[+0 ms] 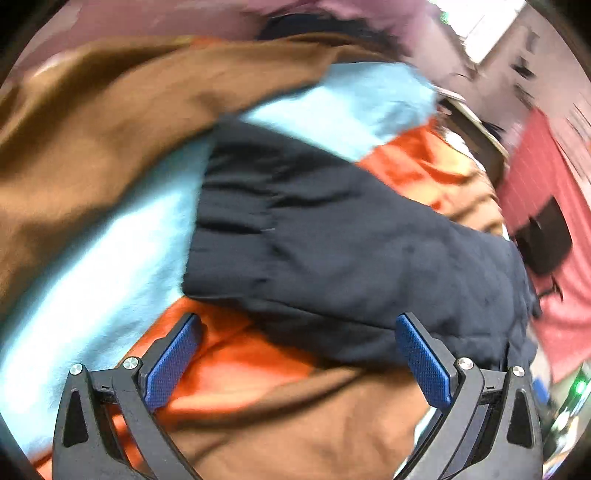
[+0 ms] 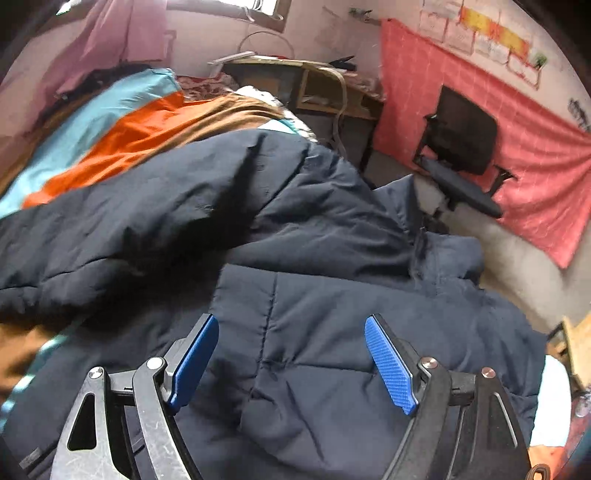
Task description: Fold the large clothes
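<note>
A dark navy quilted jacket (image 2: pixel 314 332) lies spread on a bed with a brown, orange and light blue striped bedspread (image 2: pixel 140 129). In the left wrist view a sleeve or edge of the jacket (image 1: pixel 332 240) lies across the bedspread (image 1: pixel 92 166). My left gripper (image 1: pixel 299 354) is open and empty, its blue pads over the orange stripe and the jacket's lower edge. My right gripper (image 2: pixel 291 354) is open and empty, just above the jacket's quilted body.
A black office chair (image 2: pixel 461 147) stands before a red cloth on the wall (image 2: pixel 517 147). A wooden desk (image 2: pixel 325 88) stands beyond the bed's far end. Pink fabric (image 2: pixel 122 33) hangs at the back left. The floor (image 2: pixel 517 273) lies right of the bed.
</note>
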`<action>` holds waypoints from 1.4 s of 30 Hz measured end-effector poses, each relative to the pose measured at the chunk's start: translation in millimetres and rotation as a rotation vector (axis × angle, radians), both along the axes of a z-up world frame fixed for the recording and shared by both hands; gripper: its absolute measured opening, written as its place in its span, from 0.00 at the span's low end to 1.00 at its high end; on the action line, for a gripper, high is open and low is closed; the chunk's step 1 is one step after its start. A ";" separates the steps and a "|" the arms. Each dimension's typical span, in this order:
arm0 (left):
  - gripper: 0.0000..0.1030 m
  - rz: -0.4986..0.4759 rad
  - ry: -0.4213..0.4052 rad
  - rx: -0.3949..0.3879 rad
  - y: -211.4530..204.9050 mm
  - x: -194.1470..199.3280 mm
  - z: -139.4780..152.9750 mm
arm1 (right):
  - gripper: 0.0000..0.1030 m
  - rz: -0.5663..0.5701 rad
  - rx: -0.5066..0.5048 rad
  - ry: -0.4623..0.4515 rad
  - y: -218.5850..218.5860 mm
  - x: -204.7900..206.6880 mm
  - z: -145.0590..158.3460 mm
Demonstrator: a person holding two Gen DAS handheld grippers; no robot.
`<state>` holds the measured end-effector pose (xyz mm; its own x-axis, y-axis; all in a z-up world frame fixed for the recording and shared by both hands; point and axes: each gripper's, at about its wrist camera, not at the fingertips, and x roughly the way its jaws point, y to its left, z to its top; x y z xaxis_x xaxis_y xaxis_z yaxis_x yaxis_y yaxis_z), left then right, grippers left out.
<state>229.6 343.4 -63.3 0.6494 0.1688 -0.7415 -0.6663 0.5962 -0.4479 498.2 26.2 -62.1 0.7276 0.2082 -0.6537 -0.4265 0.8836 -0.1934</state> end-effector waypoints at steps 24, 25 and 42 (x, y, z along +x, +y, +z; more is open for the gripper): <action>0.18 -0.132 -0.233 0.372 -46.6 37.3 87.7 | 0.82 -0.081 0.185 0.063 -37.5 -4.8 -13.9; 0.18 -0.162 -0.274 0.397 -55.2 37.9 97.7 | 0.82 -0.086 0.213 0.064 -43.7 -7.7 -8.5; 0.16 -1.022 -0.661 0.380 -319.6 111.7 167.4 | 0.82 -0.269 0.558 0.069 -202.2 -36.1 62.8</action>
<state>341.3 23.9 104.1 0.8342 -0.4945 -0.2440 0.4534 0.8670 -0.2068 462.1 -176.0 0.7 0.7620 0.3474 -0.5464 -0.1699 0.9216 0.3489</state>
